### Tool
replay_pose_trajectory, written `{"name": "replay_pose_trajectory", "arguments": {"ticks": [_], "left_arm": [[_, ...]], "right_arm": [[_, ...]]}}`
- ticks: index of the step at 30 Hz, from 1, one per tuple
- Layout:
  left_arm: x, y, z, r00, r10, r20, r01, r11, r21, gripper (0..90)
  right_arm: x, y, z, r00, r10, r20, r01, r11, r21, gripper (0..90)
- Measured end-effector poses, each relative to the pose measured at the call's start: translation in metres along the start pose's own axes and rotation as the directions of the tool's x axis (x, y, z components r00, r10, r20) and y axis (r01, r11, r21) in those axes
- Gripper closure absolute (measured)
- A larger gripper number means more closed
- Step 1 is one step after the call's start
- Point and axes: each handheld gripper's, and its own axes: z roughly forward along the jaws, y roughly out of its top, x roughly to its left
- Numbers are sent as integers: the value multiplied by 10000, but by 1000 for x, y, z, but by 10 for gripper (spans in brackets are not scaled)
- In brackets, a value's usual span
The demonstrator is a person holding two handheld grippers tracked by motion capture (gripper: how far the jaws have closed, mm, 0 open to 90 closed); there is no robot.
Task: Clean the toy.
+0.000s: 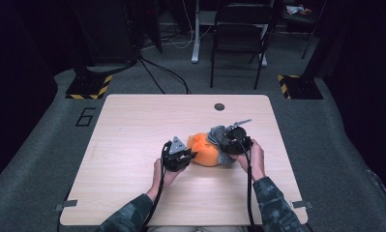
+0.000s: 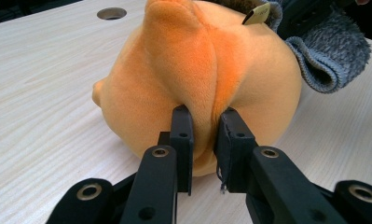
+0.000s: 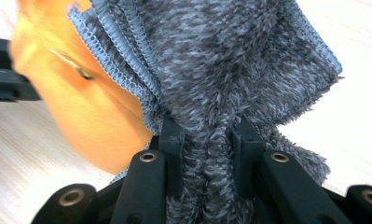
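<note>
Orange plush toy (image 2: 183, 79), mid-table: my left gripper (image 2: 204, 135) pinches a fold of it; my right gripper (image 3: 207, 140) clamps the grey fleece cloth (image 3: 230, 70) draped against it.

Materials, as seen. Your table (image 1: 132, 145) has a pale wood-grain top, matt, smooth, with fine straight lines along the grain; the round grommet hole (image 1: 219, 107) near its far edge has a dark rim. The orange plush toy (image 2: 197, 79) is short-pile cloth, soft and velvety, with a stitched seam and a small papery tag (image 2: 257, 15). The grey cloth (image 3: 230, 70) is shaggy, fuzzy fabric, mottled grey, with a ribbed blue-grey stitched hem. Your left gripper (image 2: 204, 140) and right gripper (image 3: 207, 144) show black matt plastic jaws with bright metal rivets. Your sleeves (image 1: 273, 203) are camouflage-printed woven cloth. The floor (image 1: 45, 159) looks like grey carpet, rough.
</note>
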Motion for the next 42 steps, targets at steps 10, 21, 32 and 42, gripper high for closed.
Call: {"name": "replay_pose_trajectory", "arguments": {"ticks": [10, 21, 32, 42], "left_arm": [[1, -1, 0, 10000, -87, -40, 87, 9999, -99, 776], [0, 0, -1, 10000, 67, 63, -66, 9998, -173, 776], [-5, 0, -1, 9992, 390, -40, -391, 9990, -197, 776], [-2, -1, 0, 9995, 315, 46, -315, 9994, -164, 776]], "right_arm": [[-22, -17, 28, 9970, 644, 424, -678, 9941, 843, 707], [-9, 2, -12, 9980, 163, 603, -144, 9994, -319, 707], [54, 18, -31, 9919, -1250, -213, 1201, 9801, -1580, 705], [49, 15, -20, 9918, -1263, -218, 1232, 9864, -1088, 704]]}}
